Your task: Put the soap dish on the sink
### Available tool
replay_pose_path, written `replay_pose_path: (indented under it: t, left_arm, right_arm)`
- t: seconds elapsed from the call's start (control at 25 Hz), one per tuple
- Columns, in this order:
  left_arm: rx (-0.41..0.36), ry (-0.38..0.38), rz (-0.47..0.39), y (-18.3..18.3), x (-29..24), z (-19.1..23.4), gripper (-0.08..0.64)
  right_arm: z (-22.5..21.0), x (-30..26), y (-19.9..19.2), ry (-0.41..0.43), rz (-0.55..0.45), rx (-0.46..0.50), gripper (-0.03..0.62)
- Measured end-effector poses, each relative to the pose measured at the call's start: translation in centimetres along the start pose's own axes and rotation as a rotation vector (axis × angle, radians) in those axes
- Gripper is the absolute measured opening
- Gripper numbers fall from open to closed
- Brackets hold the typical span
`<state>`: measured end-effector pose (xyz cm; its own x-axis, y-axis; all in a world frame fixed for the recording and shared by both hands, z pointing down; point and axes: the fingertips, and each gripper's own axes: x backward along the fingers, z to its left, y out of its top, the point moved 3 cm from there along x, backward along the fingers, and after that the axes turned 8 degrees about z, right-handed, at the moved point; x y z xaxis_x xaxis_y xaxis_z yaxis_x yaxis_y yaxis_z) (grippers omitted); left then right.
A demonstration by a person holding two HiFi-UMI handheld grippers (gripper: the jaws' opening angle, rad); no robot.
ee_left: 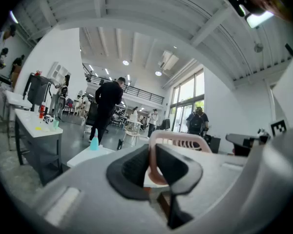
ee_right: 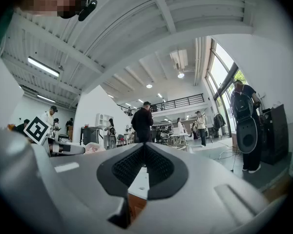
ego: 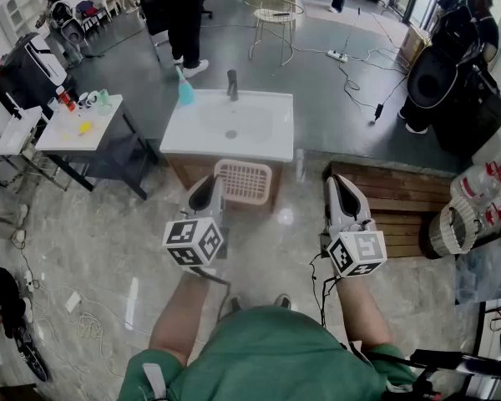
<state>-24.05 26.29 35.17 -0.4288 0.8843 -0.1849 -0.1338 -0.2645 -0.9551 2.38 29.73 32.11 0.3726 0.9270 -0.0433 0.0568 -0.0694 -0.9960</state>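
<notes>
Jaws of the left gripper (ee_left: 153, 156) are pressed onto one thin side wall of the pink slotted plastic soap dish (ee_left: 181, 139). The gap between them equals the wall thickness only, and the pink rim shows between the black pads in the left gripper view. The dish is basket-shaped, with an open top and ribbed sides. It is judged light and stiff, with some flex at the rim. A dry plastic surface should give adequate friction, but the ribs probably leave little flat area for the pads. The rim wall is the practical place to take hold. A single-edge hold leaves the body projecting to one side, so the dish may pivot if moved sharply. Jaws of the right gripper (ee_right: 143, 156) are pressed fully together with nothing between them. In the head view the dish is held just in front of the near edge of the white rectangular ceramic sink (ego: 184, 144) and appears lower than its top, against the wooden cabinet. It is not yet on the sink. The right gripper is in front of the sink's near right corner, apart from the dish. A black tap (ego: 231, 84) stands at the sink's far edge.
</notes>
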Motion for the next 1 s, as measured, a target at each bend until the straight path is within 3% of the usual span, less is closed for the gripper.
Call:
replay_pose_path:
  t: [0.48, 0.68, 1.0]
  left_arm:
    - [0.015, 0.019, 0.000, -0.7, -2.0, -2.3, 0.043]
    - [0.034, 0.045, 0.008, -2.1, -2.6, -4.2, 0.043]
    - [0.064, 0.087, 0.025, -4.4, -3.7, -7.0, 0.043]
  right_arm:
    - [-3.2, 0.5, -0.5, 0.017, -0.013, -0.018, 0.008]
    - [-4.9, 1.9, -0.4, 0.048, -0.047, 0.020, 0.008]
    - [-8.6, 3.6, -2.0, 0.073, -0.007, -0.014, 0.008]
